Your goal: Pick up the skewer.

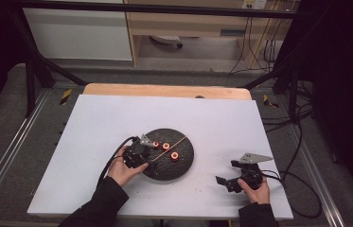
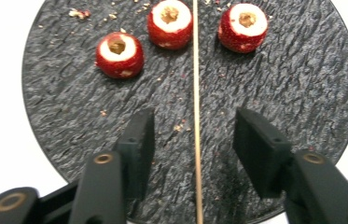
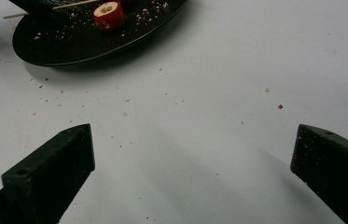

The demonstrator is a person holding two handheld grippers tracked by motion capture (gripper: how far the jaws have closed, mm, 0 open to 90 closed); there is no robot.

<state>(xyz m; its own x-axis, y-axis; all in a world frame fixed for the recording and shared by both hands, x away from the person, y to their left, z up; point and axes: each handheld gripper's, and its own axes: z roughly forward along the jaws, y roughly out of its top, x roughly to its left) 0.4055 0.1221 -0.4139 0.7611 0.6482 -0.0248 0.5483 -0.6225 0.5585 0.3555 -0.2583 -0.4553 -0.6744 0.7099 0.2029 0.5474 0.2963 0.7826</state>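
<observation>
- High view: the left gripper (image 1: 142,152) hovered over the near left part of a round dark slate plate (image 1: 183,165), which lay on the white table (image 1: 98,132) near its middle.
- In the left gripper view, its two black jaws stood apart, one on each side of a thin wooden skewer (image 2: 195,93), and neither jaw touched the stick; the jaws gripped nothing.
- The skewer lay flat on the plate (image 2: 302,84), running straight away from the gripper between two of the fruit pieces.
- Three cored red fruit pieces sat upright on the plate beyond the jaws: the left piece (image 2: 119,54) and the middle piece (image 2: 170,24) lay on one side of the skewer, the right piece (image 2: 243,27) on the other, just beside the stick.
- Crumbs were scattered over the slate around the pieces.
- In the high view, the right gripper (image 1: 233,179) sat low over the bare table, near the front right edge and well apart from the plate.
- In the right gripper view, its jaws were spread wide and held nothing; the plate (image 3: 59,42) with one fruit piece (image 3: 108,15) showed farther off, with crumbs strewn on the table (image 3: 218,140).
</observation>
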